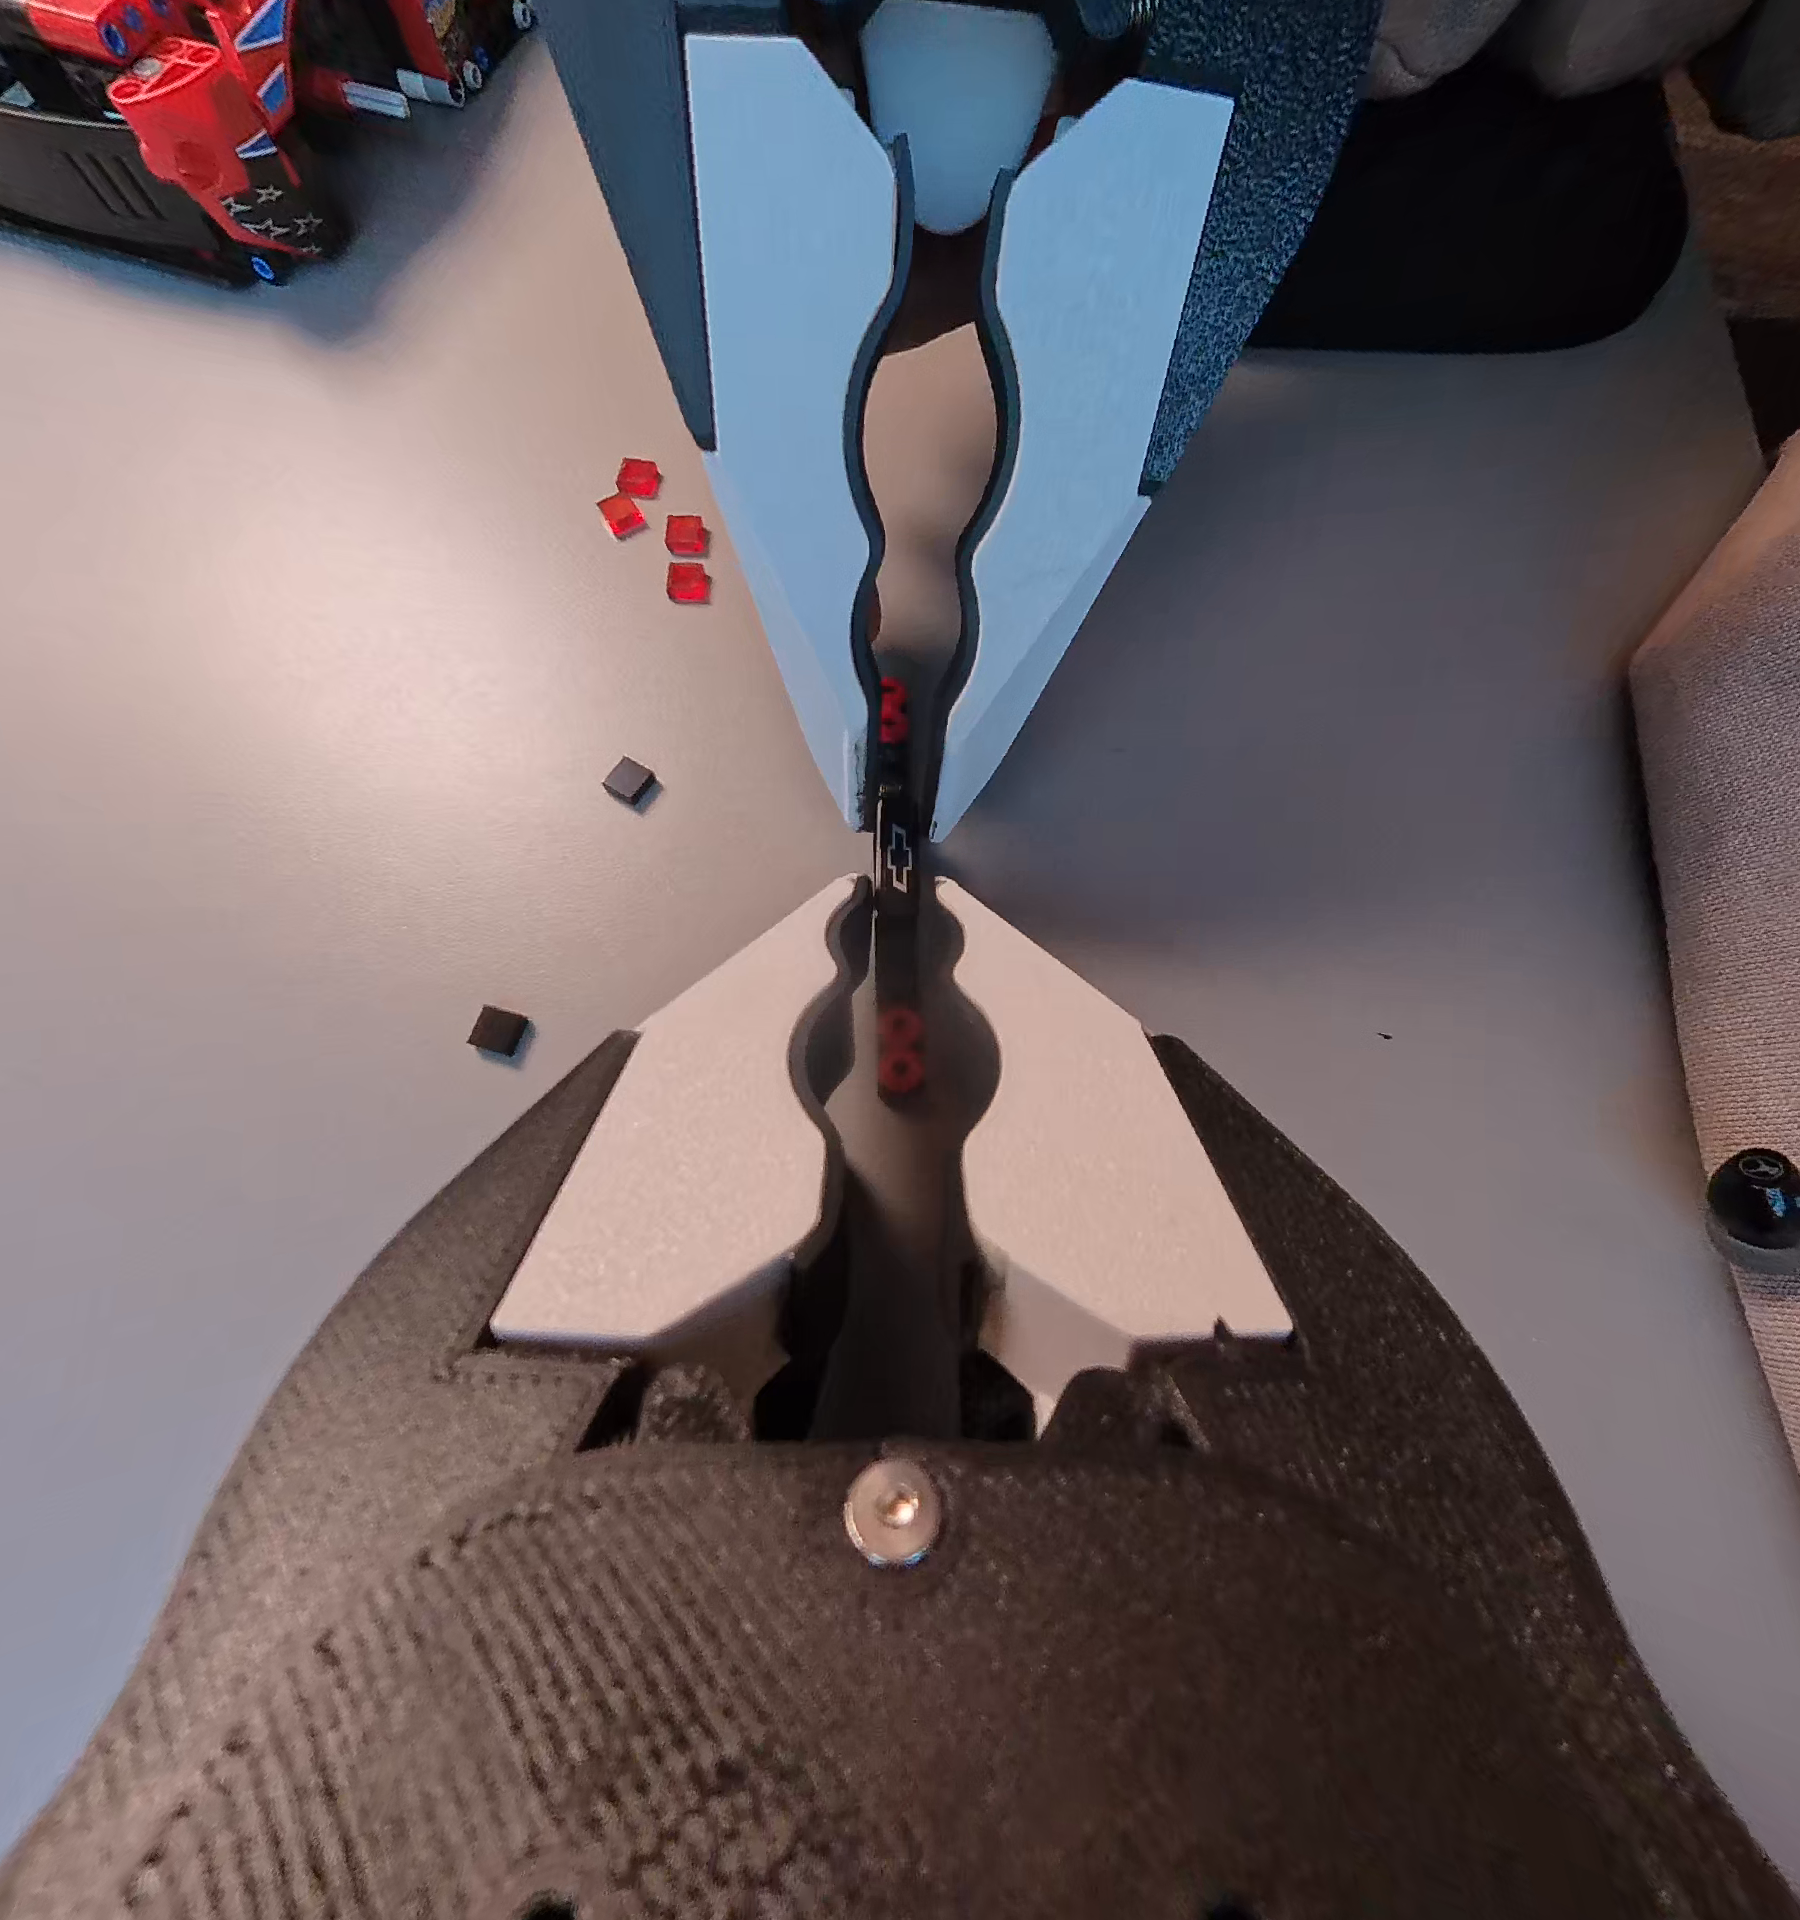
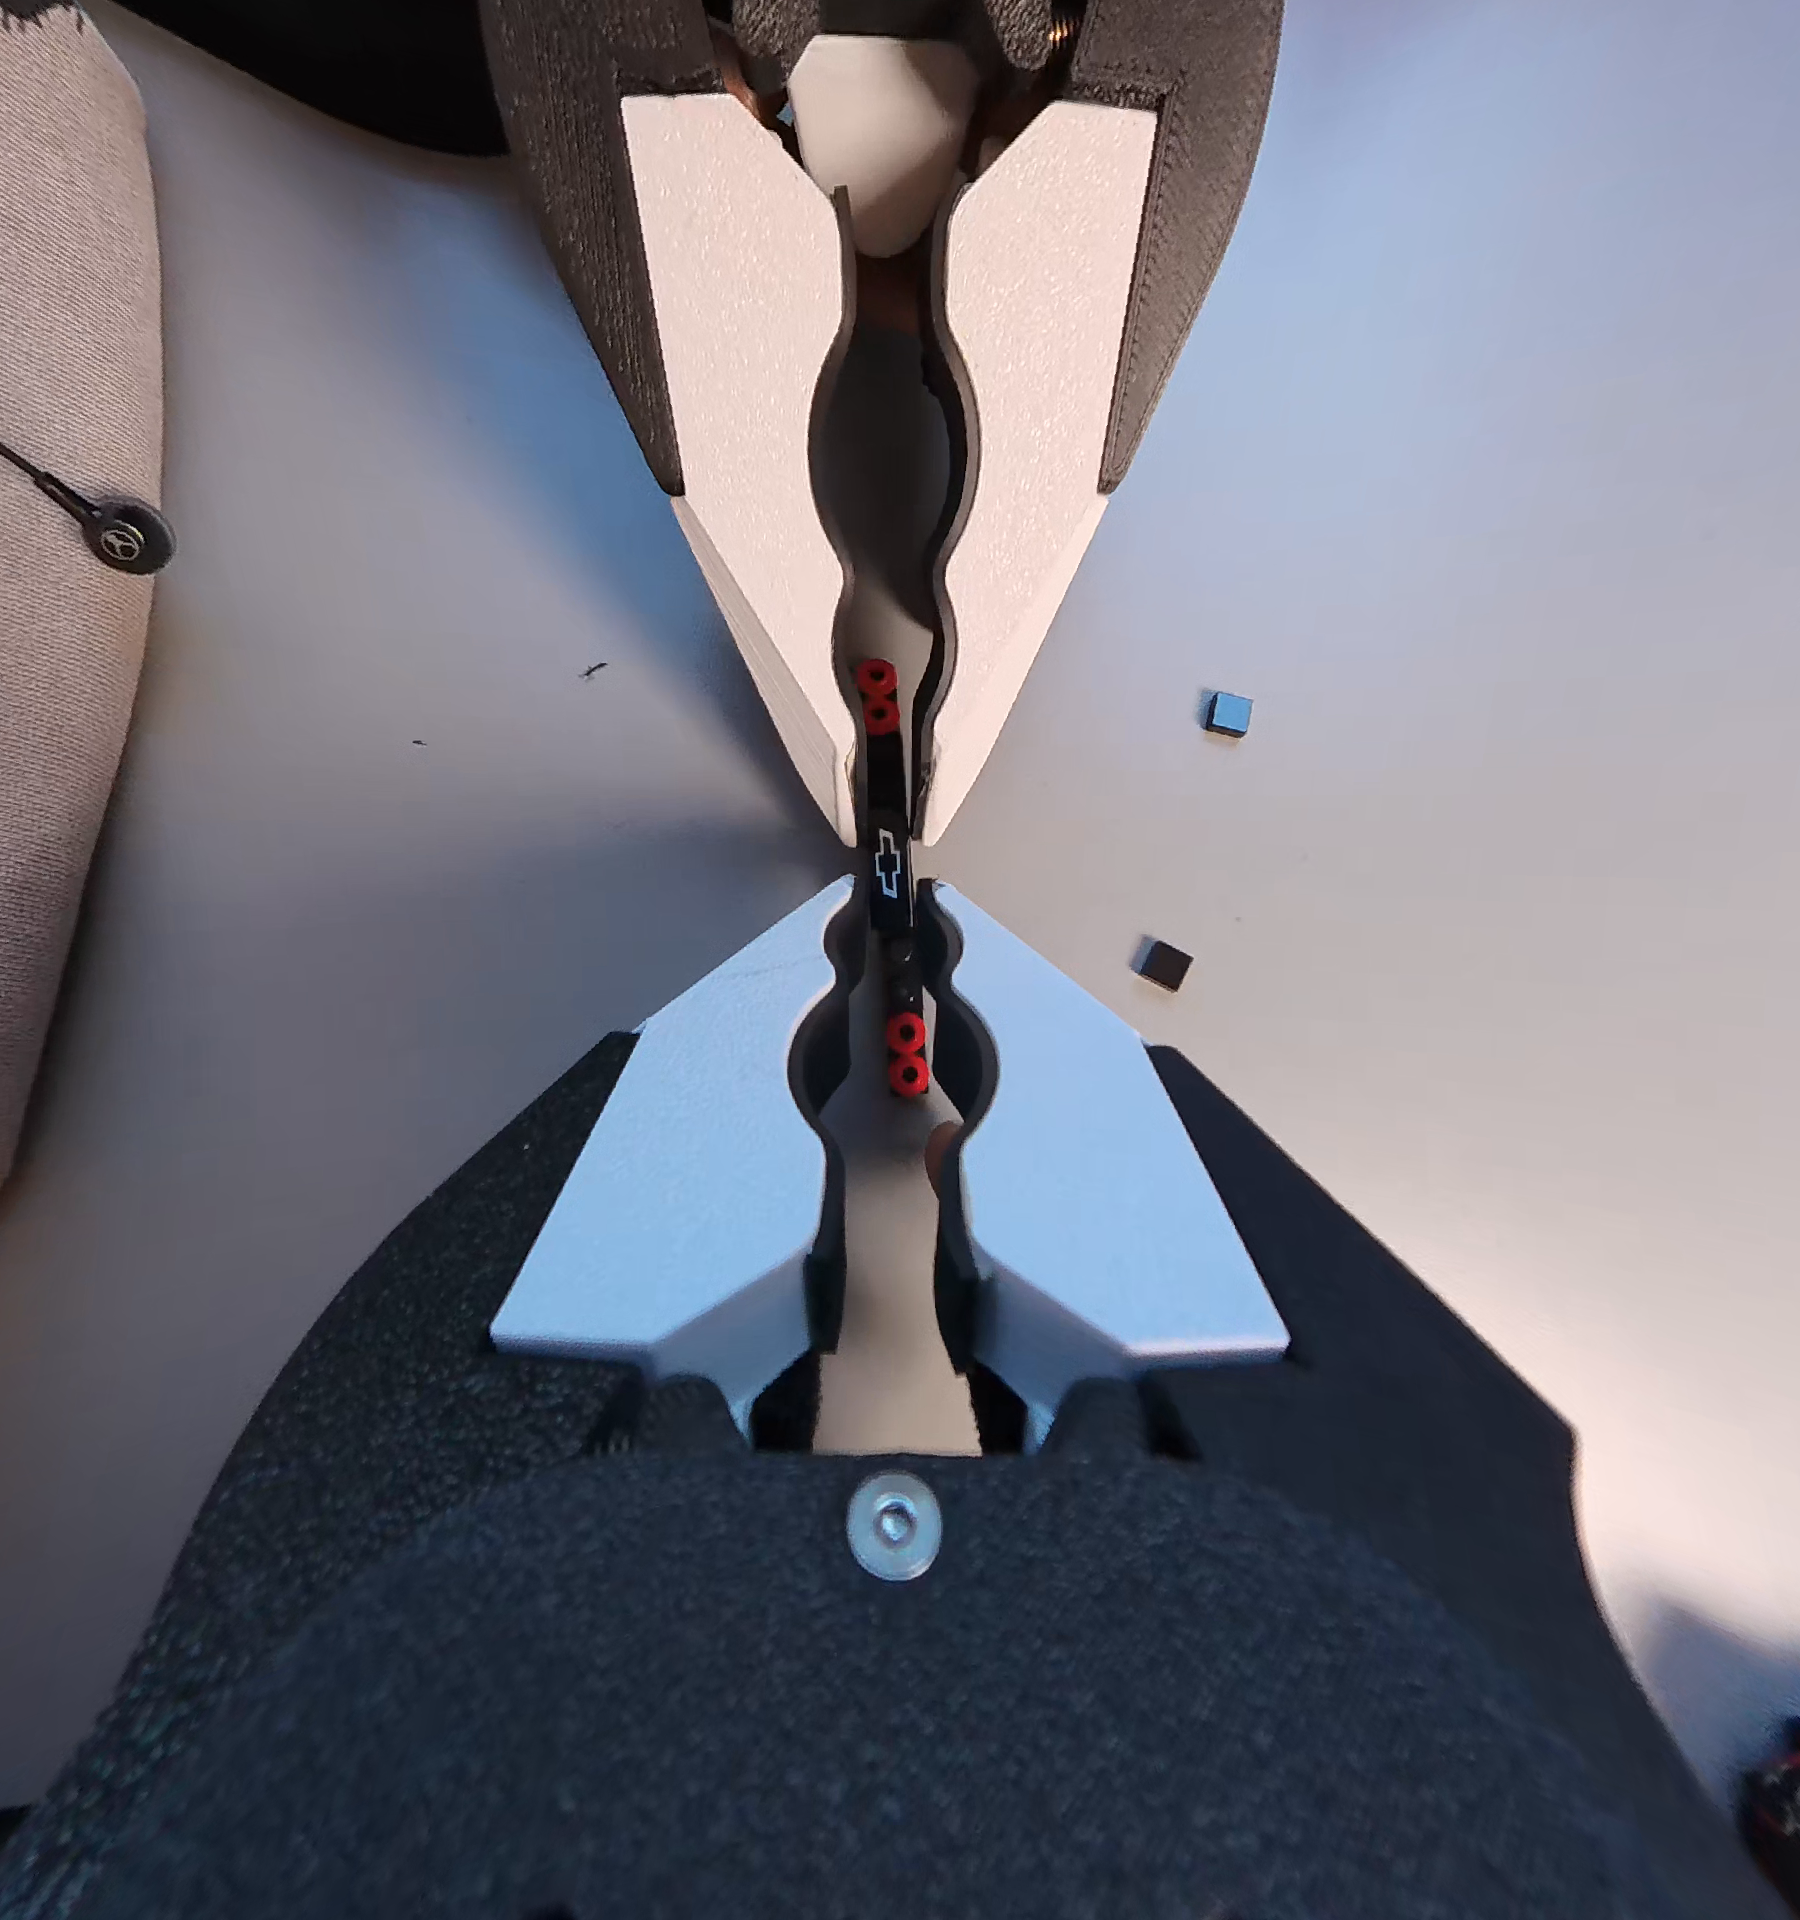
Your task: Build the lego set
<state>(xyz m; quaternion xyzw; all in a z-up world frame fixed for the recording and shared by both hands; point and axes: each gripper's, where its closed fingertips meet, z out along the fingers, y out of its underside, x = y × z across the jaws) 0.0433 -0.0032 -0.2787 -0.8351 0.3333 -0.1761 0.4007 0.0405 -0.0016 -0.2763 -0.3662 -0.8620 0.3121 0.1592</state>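
Black lego strip [image 1: 896,862], clamped endwise between both nearly closed hand-held grippers [image 1: 898,883] [image 2: 891,883]

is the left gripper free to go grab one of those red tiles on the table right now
Probably not. The left gripper is shut on one end of the black strip, with the right gripper clamping the other end. The red tiles lie unobstructed; it would have to let go first.

The surface [image 1: 252,831] looks smooth and matt, a pale grey laminate. Both tongs, left [image 1: 898,883] and right [image 2: 891,883], have rough, layered black printed-plastic bodies, smooth matt white fingers [image 1: 730,1164] and a shiny metal screw [image 1: 893,1509]. The red tiles [image 1: 657,525] are glossy translucent plastic; the black strip [image 1: 896,914] is glossy plastic.
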